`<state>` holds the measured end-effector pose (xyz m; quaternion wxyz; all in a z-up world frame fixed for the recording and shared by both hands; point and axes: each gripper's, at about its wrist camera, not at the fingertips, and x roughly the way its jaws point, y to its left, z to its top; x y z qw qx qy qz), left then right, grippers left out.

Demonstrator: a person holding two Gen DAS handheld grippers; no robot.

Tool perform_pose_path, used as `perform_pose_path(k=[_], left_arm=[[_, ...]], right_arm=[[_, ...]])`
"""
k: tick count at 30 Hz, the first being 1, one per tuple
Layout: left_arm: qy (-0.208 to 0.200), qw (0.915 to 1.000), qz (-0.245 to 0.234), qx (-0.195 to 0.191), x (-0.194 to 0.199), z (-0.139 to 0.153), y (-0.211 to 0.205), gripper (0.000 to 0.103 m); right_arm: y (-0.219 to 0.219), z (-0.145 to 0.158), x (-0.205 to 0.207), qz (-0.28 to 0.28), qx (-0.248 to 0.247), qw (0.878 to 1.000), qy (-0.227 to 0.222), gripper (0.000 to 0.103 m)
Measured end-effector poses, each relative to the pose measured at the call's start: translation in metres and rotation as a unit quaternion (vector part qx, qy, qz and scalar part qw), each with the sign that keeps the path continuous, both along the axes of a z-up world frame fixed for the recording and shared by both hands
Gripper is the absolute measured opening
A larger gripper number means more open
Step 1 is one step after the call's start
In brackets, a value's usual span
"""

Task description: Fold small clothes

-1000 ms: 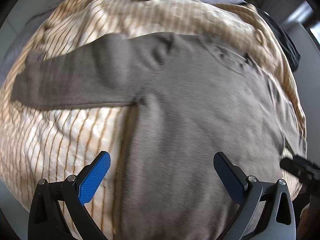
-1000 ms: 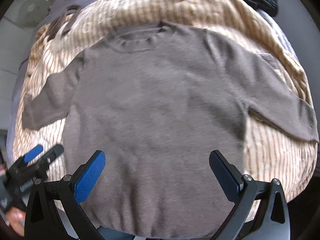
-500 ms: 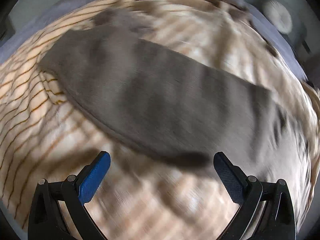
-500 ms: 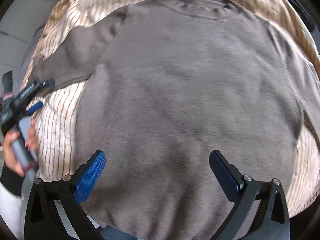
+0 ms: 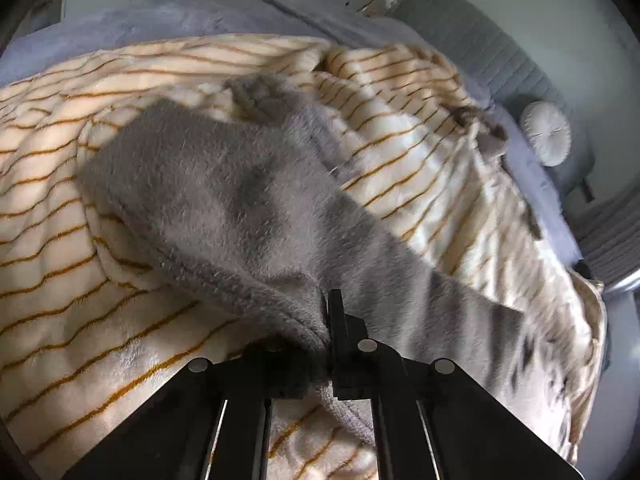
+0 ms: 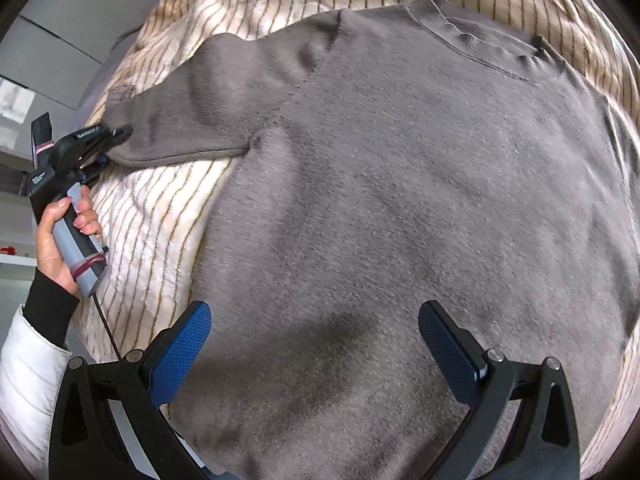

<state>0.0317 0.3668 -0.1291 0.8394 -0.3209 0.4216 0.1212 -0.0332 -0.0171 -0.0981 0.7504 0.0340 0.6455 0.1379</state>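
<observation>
In the left wrist view we see our left hand-held gripper [image 5: 326,320] clenched on the grey sweater's [image 5: 224,200] sleeve edge over the striped blanket [image 5: 60,208], while the right wrist view shows our right hand-held gripper [image 6: 314,346] released above the sweater's body.

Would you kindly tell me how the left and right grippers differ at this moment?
The left gripper is shut on the sweater's sleeve end; the right gripper is open, holding nothing. The left sits at the sleeve's tip over the striped blanket; the right hovers above the sweater's body. Both have black frames and point down at the same sweater.
</observation>
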Motion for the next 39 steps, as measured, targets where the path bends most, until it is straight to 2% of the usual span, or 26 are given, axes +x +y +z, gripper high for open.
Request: perform_pose_path(k=[5, 9, 12, 16, 18, 19, 21, 24, 25, 26, 27, 28, 29, 30, 31, 32, 36, 38, 39], left_arm=[[-0.060, 0.9961, -0.065, 0.001, 0.010, 0.037, -0.038, 0.008], [-0.103, 0.9836, -0.148, 0.010, 0.017, 0.076, -0.087, 0.008], [-0.130, 0.9657, -0.224, 0.010, 0.034, 0.100, -0.149, 0.008], [-0.146, 0.9339, -0.327, 0.002, 0.050, 0.112, -0.244, 0.008], [-0.131, 0.9160, -0.379, -0.001, 0.057, 0.101, -0.300, 0.008], [-0.123, 0.9114, -0.393, -0.004, 0.057, 0.094, -0.317, 0.008], [-0.093, 0.8965, -0.433, -0.003, 0.059, 0.071, -0.364, 0.008], [-0.046, 0.8860, -0.461, 0.021, 0.056, 0.037, -0.401, 0.008], [-0.033, 0.8844, -0.465, 0.030, 0.052, 0.028, -0.408, 0.008], [-0.017, 0.8840, -0.465, 0.042, 0.049, 0.019, -0.412, 0.013], [-0.001, 0.8840, -0.465, 0.052, 0.048, 0.013, -0.415, 0.028], [0.002, 0.8846, -0.463, 0.052, 0.048, 0.009, -0.408, 0.034], [0.000, 0.8861, -0.460, 0.057, 0.047, 0.011, -0.405, 0.049], [-0.003, 0.8876, -0.456, 0.068, 0.044, 0.015, -0.404, 0.070], [-0.005, 0.8886, -0.451, 0.086, 0.040, 0.021, -0.401, 0.077], [-0.010, 0.8891, -0.447, 0.099, 0.035, 0.031, -0.394, 0.078], [-0.032, 0.8861, -0.457, 0.071, 0.019, 0.065, -0.357, 0.078], [-0.044, 0.8942, -0.436, 0.090, 0.019, 0.080, -0.332, 0.078], [-0.047, 0.9022, -0.417, 0.101, 0.023, 0.085, -0.315, 0.078]], right_arm=[[-0.010, 0.002, -0.002, -0.009, 0.015, 1.000, -0.019, 0.103], [-0.027, 0.007, -0.001, -0.032, 0.025, 0.998, -0.038, 0.103], [-0.042, 0.010, 0.003, -0.054, 0.029, 0.997, -0.050, 0.103], [-0.082, 0.019, 0.006, -0.098, 0.031, 0.993, -0.063, 0.103], [-0.101, 0.021, 0.007, -0.119, 0.029, 0.990, -0.068, 0.103], [-0.111, 0.021, 0.007, -0.130, 0.028, 0.989, -0.069, 0.103], [-0.137, 0.021, 0.008, -0.157, 0.026, 0.985, -0.070, 0.103], [-0.172, 0.014, 0.008, -0.191, 0.015, 0.979, -0.063, 0.103], [-0.181, 0.011, 0.008, -0.198, 0.010, 0.978, -0.058, 0.103], [-0.189, 0.007, 0.008, -0.204, 0.006, 0.977, -0.054, 0.103], [-0.194, 0.006, 0.008, -0.208, 0.004, 0.977, -0.052, 0.103], [-0.201, 0.003, 0.009, -0.213, 0.001, 0.976, -0.047, 0.103], [-0.206, 0.001, 0.010, -0.214, -0.002, 0.976, -0.045, 0.103], [-0.213, 0.002, 0.010, -0.214, -0.004, 0.976, -0.046, 0.103], [-0.215, 0.003, 0.012, -0.212, -0.008, 0.976, -0.048, 0.103], [-0.215, 0.007, 0.017, -0.206, -0.014, 0.977, -0.055, 0.103], [-0.205, 0.024, 0.035, -0.175, -0.033, 0.980, -0.091, 0.103], [-0.184, 0.036, 0.050, -0.132, -0.045, 0.983, -0.120, 0.103], [-0.175, 0.039, 0.056, -0.113, -0.051, 0.983, -0.132, 0.103]])
